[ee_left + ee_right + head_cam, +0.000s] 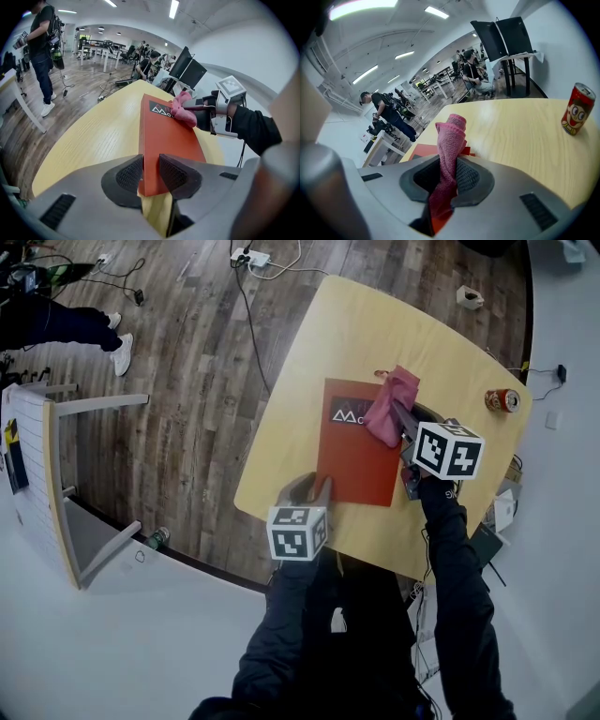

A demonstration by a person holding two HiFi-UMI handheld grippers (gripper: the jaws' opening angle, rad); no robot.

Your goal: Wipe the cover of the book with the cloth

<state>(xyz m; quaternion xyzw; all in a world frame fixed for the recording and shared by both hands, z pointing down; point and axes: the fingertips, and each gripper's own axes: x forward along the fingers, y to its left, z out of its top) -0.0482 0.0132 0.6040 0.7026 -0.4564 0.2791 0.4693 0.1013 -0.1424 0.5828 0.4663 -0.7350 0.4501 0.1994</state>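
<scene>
A red book (354, 451) lies at the near side of a rounded yellow table (441, 343), its near left corner pinched by the left gripper (319, 488). The right gripper (405, 425) clamps a pink cloth (392, 401) draped over the cover's far right corner. A red drinks can (502, 400) stands well apart at right, and a power strip (250, 258) lies on the wooden floor beyond.
</scene>
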